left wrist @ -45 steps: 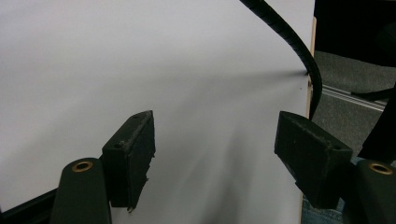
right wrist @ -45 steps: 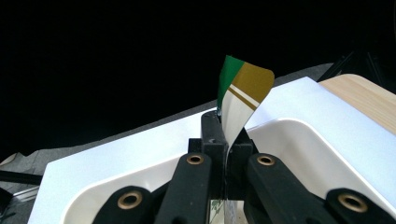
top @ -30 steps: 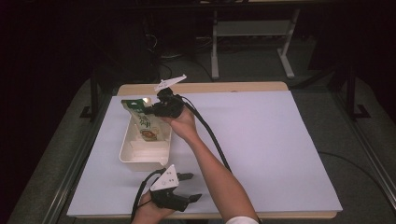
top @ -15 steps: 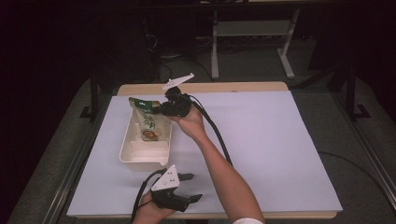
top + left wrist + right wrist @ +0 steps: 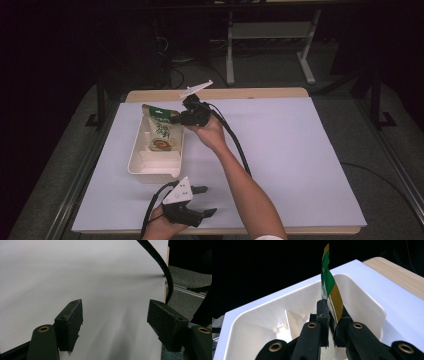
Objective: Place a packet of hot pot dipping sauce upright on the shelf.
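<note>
A green and gold snack packet (image 5: 162,129) hangs over the far end of a cream plastic bin (image 5: 142,167), its lower part inside the bin. My right gripper (image 5: 176,119) is shut on the packet's top edge; in the right gripper view the packet (image 5: 329,287) stands edge-on between the black jaws of my right gripper (image 5: 332,321), above the bin (image 5: 364,300). My left gripper (image 5: 206,201) rests near the table's front edge, open with nothing between its fingers (image 5: 70,325).
A white sheet (image 5: 300,150) covers the wooden table (image 5: 250,93). The right gripper's black cable (image 5: 235,142) trails along the forearm and crosses the left gripper view as the cable (image 5: 162,267). Dark floor and a metal stand (image 5: 270,30) lie beyond the table.
My right gripper has lifted the packet up from inside the bin and drawn it slightly toward the far end. The left gripper has stayed put.
</note>
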`<move>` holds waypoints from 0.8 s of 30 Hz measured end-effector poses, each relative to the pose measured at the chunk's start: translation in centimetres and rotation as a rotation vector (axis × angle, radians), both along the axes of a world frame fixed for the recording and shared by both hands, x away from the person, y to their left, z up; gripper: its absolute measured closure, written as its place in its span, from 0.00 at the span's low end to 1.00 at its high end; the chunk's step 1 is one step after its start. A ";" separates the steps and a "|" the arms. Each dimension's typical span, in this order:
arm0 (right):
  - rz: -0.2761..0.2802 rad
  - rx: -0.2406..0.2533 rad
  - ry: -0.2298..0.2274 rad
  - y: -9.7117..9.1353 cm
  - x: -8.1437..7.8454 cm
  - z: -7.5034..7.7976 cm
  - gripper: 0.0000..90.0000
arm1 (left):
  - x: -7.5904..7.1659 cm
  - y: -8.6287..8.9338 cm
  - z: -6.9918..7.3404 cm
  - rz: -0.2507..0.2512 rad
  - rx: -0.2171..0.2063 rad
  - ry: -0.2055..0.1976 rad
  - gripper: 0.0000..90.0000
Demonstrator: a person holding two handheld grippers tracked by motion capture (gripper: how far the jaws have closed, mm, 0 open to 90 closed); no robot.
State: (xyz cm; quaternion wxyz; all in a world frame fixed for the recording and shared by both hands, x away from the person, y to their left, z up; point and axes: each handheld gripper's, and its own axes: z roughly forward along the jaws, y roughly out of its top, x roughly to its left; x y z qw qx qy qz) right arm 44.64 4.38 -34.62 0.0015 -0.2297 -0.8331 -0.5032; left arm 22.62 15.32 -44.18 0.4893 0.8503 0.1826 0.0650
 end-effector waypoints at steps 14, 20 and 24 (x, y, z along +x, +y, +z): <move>-0.014 -0.037 0.019 -0.3 0.2 -0.2 0.89 | 0.1 0.0 0.0 0.003 -0.003 0.005 0.31; -0.018 -0.060 0.019 -0.5 0.3 -0.3 0.84 | 0.1 0.1 0.0 0.007 -0.007 0.008 0.30; -0.029 -0.065 0.019 -0.8 0.3 -0.4 0.81 | 0.1 0.1 0.0 0.008 -0.006 0.008 0.30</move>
